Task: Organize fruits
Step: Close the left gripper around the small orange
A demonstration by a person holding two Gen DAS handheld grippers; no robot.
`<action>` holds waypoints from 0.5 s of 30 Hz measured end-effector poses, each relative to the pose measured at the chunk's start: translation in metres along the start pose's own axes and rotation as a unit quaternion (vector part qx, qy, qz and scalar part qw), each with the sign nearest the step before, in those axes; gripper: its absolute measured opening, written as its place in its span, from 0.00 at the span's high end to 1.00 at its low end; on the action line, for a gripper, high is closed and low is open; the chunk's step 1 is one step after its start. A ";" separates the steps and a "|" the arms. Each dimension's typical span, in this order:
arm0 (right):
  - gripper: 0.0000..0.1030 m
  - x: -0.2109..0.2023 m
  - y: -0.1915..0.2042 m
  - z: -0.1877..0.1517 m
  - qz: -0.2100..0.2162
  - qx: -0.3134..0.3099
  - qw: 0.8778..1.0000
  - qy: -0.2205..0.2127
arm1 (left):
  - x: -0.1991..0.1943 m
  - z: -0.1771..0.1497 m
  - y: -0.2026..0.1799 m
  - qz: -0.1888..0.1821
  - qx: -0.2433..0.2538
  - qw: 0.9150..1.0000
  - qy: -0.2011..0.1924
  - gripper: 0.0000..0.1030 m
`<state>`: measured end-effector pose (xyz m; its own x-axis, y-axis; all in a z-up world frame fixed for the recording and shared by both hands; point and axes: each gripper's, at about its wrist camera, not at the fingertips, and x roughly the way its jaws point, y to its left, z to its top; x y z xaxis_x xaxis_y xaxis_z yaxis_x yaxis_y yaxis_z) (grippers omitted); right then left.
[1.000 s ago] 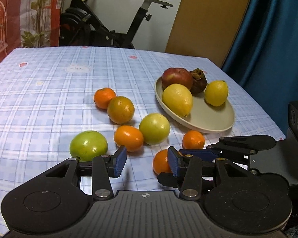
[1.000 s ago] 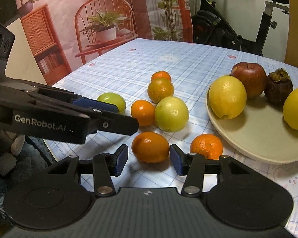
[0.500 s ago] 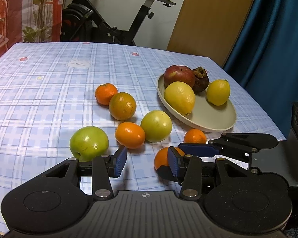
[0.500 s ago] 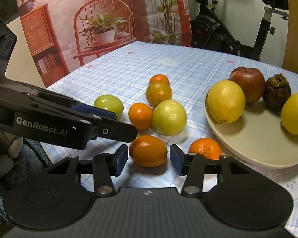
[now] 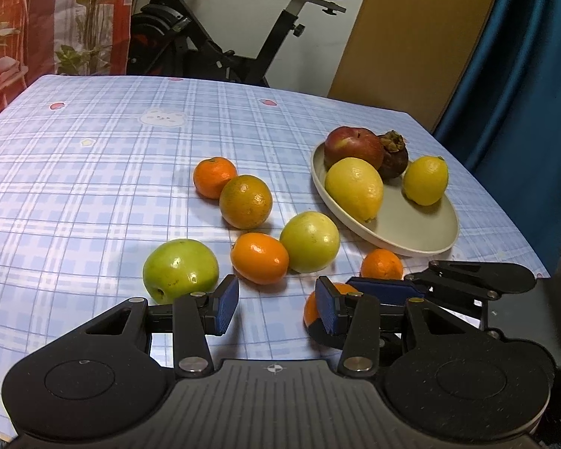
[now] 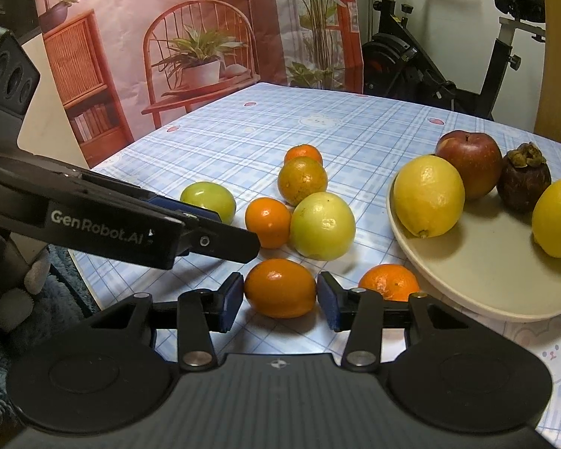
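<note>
A beige plate point(image 5: 411, 232) point(image 6: 486, 273) holds a red apple point(image 6: 469, 162), a mangosteen point(image 6: 523, 177) and two lemons point(image 6: 428, 194). Loose on the checked cloth lie several oranges, a yellow-green apple point(image 5: 310, 241) point(image 6: 322, 225) and a green apple point(image 5: 179, 269) point(image 6: 209, 198). My right gripper point(image 6: 278, 301) is open with its blue pads on either side of the nearest orange point(image 6: 279, 287), which rests on the table. That orange shows partly hidden in the left wrist view point(image 5: 312, 308). My left gripper point(image 5: 276, 307) is open and empty near the table's front edge.
A small orange point(image 6: 389, 282) lies against the plate's near rim, right of my right gripper. The left gripper's body point(image 6: 112, 217) reaches in from the left, close to the held-between orange. An exercise bike point(image 5: 224, 37) stands behind the table.
My right gripper has moved forward, so the nearest orange now sits between its pads. The left gripper has drawn back and risen slightly. No fruit has moved.
</note>
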<state>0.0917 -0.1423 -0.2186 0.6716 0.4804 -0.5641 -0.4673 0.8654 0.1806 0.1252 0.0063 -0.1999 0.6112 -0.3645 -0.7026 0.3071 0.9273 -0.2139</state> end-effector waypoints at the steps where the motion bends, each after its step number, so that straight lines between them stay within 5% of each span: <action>1: 0.55 0.000 0.000 0.000 0.000 0.000 1.000 0.000 | 0.001 0.002 0.000 0.002 -0.001 1.000 -0.002 0.53; 8: 0.55 -0.001 0.000 0.000 0.002 0.002 1.000 -0.001 | 0.004 0.013 0.002 0.012 -0.012 1.000 -0.020 0.65; 15: 0.55 -0.001 -0.001 0.000 0.004 0.005 1.000 -0.001 | 0.015 0.030 0.007 0.035 -0.021 0.998 -0.039 0.66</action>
<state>0.0916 -0.1435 -0.2178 0.6689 0.4876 -0.5611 -0.4670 0.8629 0.1932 0.1584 0.0050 -0.1913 0.6860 -0.3029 -0.6616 0.2322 0.9528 -0.1955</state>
